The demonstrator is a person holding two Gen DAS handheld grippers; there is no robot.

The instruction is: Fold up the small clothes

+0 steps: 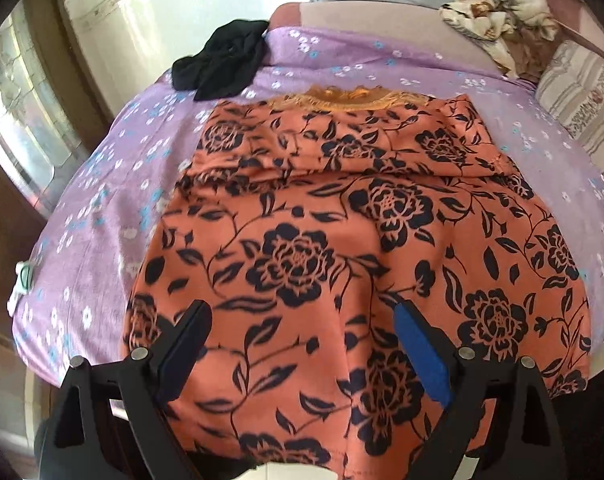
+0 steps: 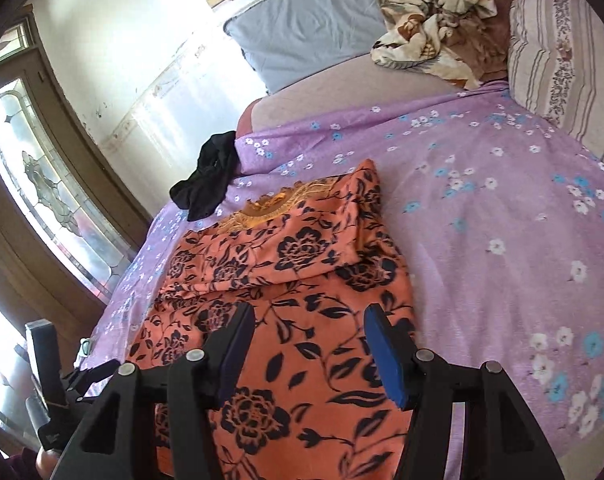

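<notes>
Orange floral garment [image 1: 342, 240] spread flat on the purple flowered bedsheet [image 1: 101, 220], long axis running from the near edge of the bed toward the far pillows, gold-trimmed neckline [image 1: 342, 98] at the far end, top part folded over onto the body in a crosswise band. Left gripper [image 1: 302, 312] above the near hem, jaws spread wide, nothing clasped; right gripper [image 2: 308, 316] over the garment's near right part, jaws parted with only loose cloth below, nothing gripped. Black garment [image 1: 221, 60] bunched at the far left corner of the sheet, apart from the orange one.
</notes>
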